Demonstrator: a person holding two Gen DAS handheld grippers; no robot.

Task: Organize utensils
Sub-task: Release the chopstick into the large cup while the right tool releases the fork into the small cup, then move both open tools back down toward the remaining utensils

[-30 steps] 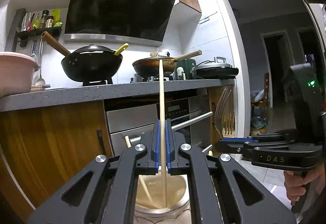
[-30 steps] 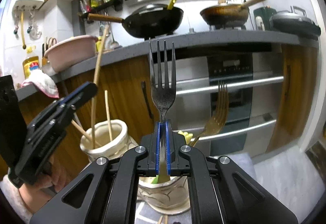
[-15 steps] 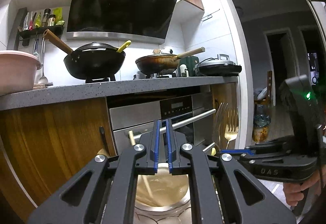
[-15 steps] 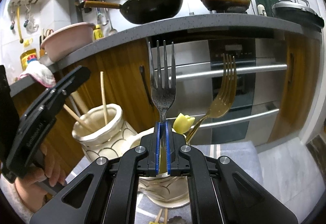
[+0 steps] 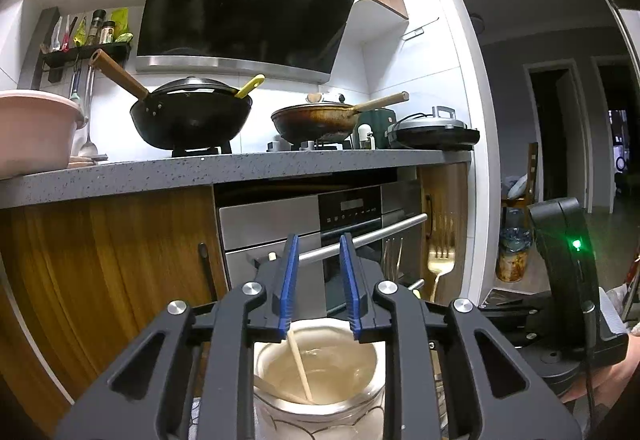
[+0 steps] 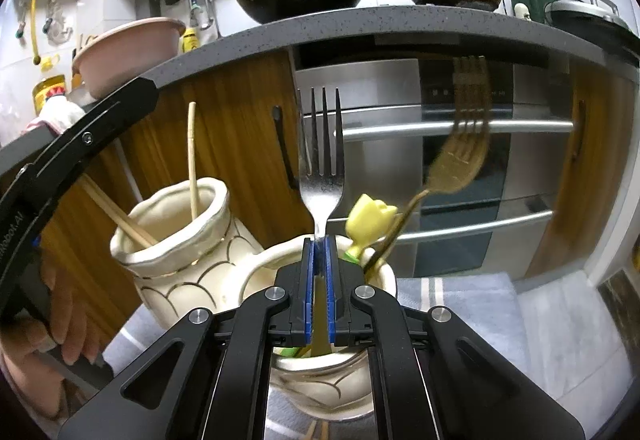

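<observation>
Silver fork (image 6: pixel 322 164) clamped upright in right gripper (image 6: pixel 319 252) over cream jar (image 6: pixel 320 384)

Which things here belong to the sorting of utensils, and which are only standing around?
Belong to the job:
silver fork, held by the right gripper
gold fork
chopsticks
left jar
right jar
left gripper, open

Only standing around:
black wok
brown pan
pink basin
oven

Dim kitchen, under-hood light brightens backsplash; strong fisheye bending at edges; gold fork (image 6: pixel 460 144) motion-blurred.
</observation>
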